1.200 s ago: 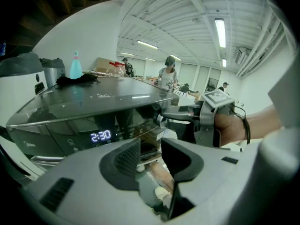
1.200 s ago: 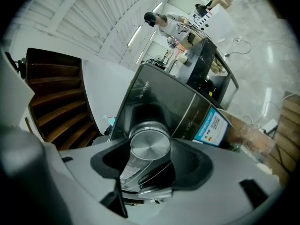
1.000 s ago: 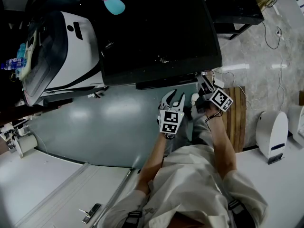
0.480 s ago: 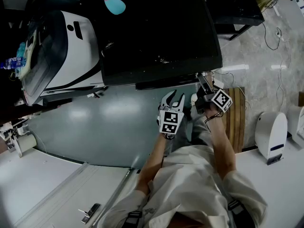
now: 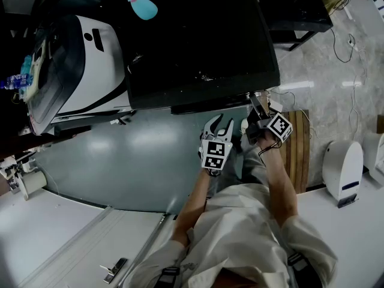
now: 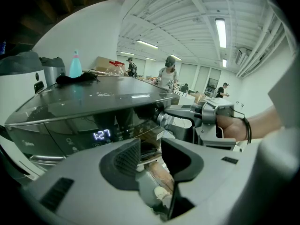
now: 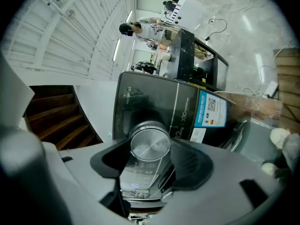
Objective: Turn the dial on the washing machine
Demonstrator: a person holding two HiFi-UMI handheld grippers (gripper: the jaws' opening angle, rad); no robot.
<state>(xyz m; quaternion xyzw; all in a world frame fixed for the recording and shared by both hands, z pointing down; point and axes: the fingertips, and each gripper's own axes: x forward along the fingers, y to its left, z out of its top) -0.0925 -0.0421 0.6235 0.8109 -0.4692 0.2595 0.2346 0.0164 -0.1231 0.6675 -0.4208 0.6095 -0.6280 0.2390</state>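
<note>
The washing machine (image 5: 198, 35) is a dark front-loader seen from above. Its round silver dial (image 7: 150, 143) sits at the panel's right end, also visible in the left gripper view as the dial (image 6: 164, 118). My right gripper (image 5: 255, 104) reaches level to it. In the right gripper view the right gripper (image 7: 150, 151) has both pads against the dial's sides, shut on it, though the jaws have just eased open slightly. My left gripper (image 5: 218, 123) hangs a little left of it, and the left gripper (image 6: 151, 153) is open with nothing between its jaws. The lit display (image 6: 101, 135) reads 1:27.
A white appliance (image 5: 90, 59) stands left of the washer, and a teal bottle (image 5: 139, 2) rests on top at the back. A grey-green mat (image 5: 132, 155) covers the floor in front. To the right are a wooden pallet (image 5: 297, 155), a white unit (image 5: 343, 170) and floor cables.
</note>
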